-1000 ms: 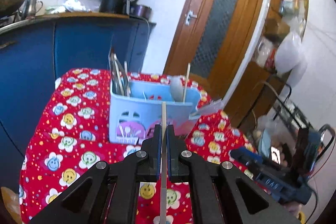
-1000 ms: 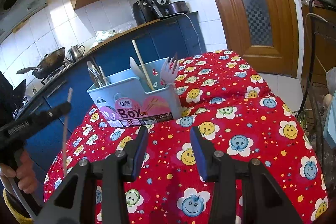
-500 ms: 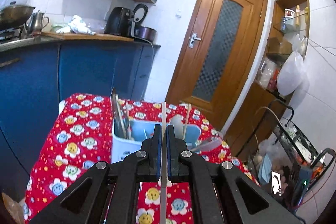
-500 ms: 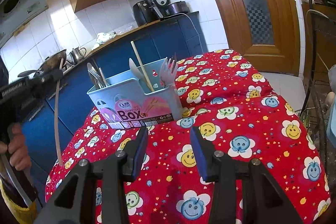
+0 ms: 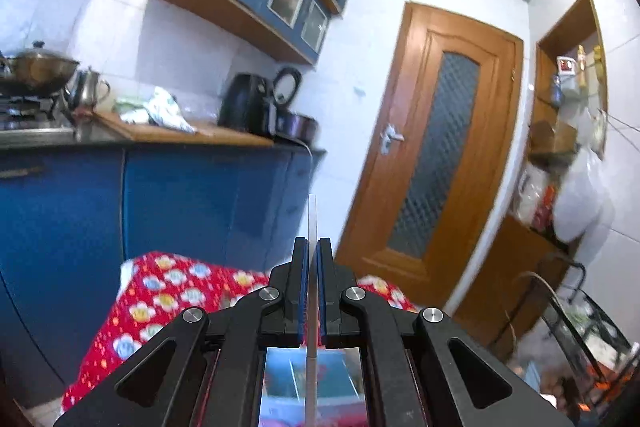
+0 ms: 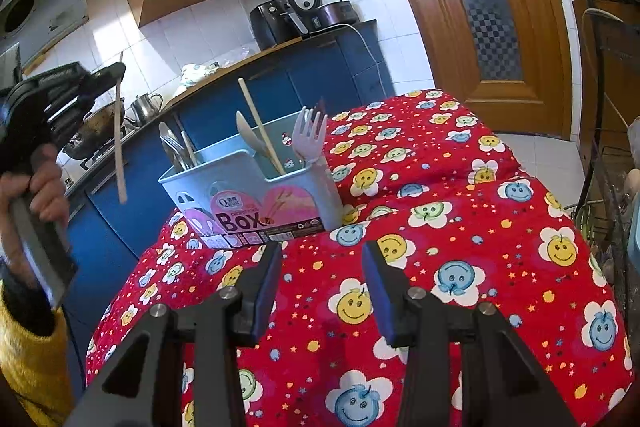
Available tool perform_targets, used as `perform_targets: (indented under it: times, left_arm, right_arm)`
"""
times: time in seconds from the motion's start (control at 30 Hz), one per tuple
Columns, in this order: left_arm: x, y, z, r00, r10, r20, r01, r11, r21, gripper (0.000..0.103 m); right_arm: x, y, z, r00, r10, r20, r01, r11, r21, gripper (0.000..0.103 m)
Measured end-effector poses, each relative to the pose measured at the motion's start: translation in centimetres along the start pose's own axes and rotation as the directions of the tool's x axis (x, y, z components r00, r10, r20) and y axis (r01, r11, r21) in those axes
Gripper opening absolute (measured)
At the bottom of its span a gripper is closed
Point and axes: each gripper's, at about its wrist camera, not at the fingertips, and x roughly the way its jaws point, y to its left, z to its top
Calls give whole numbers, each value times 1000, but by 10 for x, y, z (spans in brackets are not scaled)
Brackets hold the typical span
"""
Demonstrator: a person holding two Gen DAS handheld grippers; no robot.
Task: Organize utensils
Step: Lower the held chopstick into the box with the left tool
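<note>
Jaws of the left gripper (image 5: 312, 253) are closed on a thin wooden chopstick (image 5: 312, 223), pinched between the blue pads with only the stick's width between them. One end of the stick rises above the fingertips; the rest runs down between the fingers toward the camera. Seen from the right wrist, the left gripper (image 6: 114, 71) is held up in the air by a hand (image 6: 34, 187) with a yellow sleeve (image 6: 28, 359), and the chopstick (image 6: 119, 143) hangs nearly upright from its tips, lower end free, off to one side of the utensil box (image 6: 248, 203) and apart from it.

Right gripper (image 6: 320, 267): jaws stand partly open, nothing between the pads. It hovers over the red smiley-flower tablecloth (image 6: 460, 227), pointing down toward it.

Utensil box sits on the cloth just beyond the right fingertips, pale blue with a pink label reading "Box". Compartment toward the left gripper holds metal utensils (image 6: 172, 147), type unclear. Other compartment holds a second chopstick (image 6: 260, 131), leaning, and a pale plastic knife (image 6: 250, 137). A white plastic fork (image 6: 310, 143) stands against the box's far corner, tines up; inside or outside the wall not resolved.

Left wrist view: only a blurred strip of the box (image 5: 288, 375) shows below the closed jaws, tablecloth (image 5: 160, 291) beside them.
</note>
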Motion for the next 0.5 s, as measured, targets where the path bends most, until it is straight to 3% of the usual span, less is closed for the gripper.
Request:
perform_targets:
  times: [0.2, 0.5]
  left_arm:
    - [17, -1, 1, 989, 90, 121, -92, 996, 14, 4]
    - [46, 1, -18, 972, 162, 169, -168, 986, 21, 4]
  right_arm:
    - [4, -8, 2, 1000, 0, 4, 0, 1000, 10, 45]
    - [14, -15, 3, 999, 24, -28, -23, 999, 39, 46]
